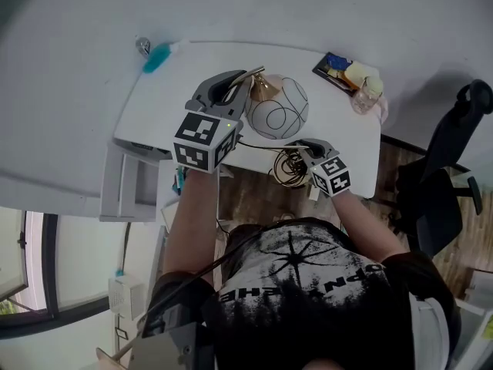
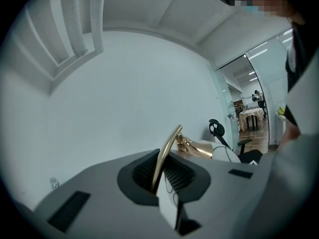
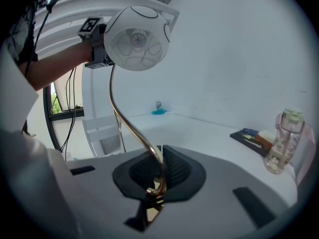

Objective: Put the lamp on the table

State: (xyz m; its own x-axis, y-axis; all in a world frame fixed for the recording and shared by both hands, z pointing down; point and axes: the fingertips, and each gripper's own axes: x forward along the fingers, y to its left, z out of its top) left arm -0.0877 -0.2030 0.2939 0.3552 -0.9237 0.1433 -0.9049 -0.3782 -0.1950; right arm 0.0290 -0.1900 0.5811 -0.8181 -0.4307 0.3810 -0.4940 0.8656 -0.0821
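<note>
Your left gripper (image 1: 240, 83) is pinched on the curved gold stem of the white globe-shaded lamp (image 1: 277, 108), just beside the shade. Your right gripper (image 1: 299, 148) is clamped on the stem's lower end. Both hold the lamp over the near edge of the white table (image 1: 185, 83).

Your left gripper (image 1: 237, 83) holds the lamp (image 1: 277, 108) by its gold stem, with the white globe shade above the white table (image 1: 177, 99). Your right gripper (image 1: 303, 146) is at the table's near edge, just beside the coiled cord (image 1: 288, 168). A teal object (image 1: 157, 57) lies at the far left corner.
</note>
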